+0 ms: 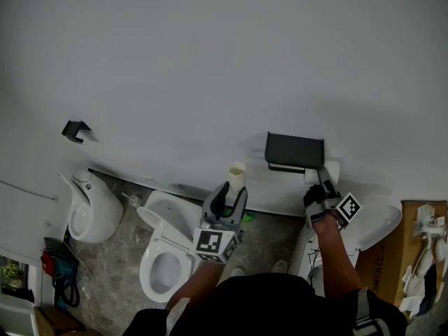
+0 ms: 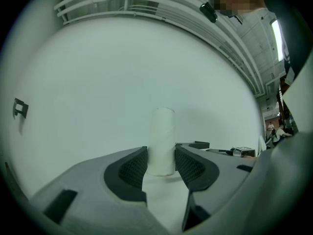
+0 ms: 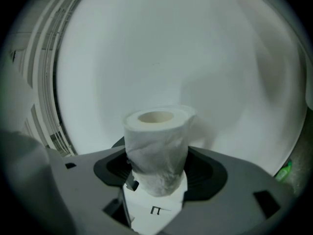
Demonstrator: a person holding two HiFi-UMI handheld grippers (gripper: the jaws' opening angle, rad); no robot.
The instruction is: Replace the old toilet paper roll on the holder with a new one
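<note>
Head view: the holder [image 1: 294,150] hangs on the wall at centre right, with no roll visible under its cover. The left tool [image 1: 233,192], mid-frame, is clamped on the bare tube [image 1: 237,176], so the old roll looks to be off. The right tool [image 1: 323,178] is closed around the new roll [image 3: 156,146], just below the holder's right end. Still to do, by my reading: seat the new roll and bin the tube.

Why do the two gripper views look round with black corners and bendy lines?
Left gripper view: the wide-angle lens curves the straight white bars and darkens the corners; the pale cardboard tube looks slightly soft. Right gripper view: same round dark rim; the white toilet paper roll casts a grey shadow on the white wall. Head view: even, dim light.
</note>
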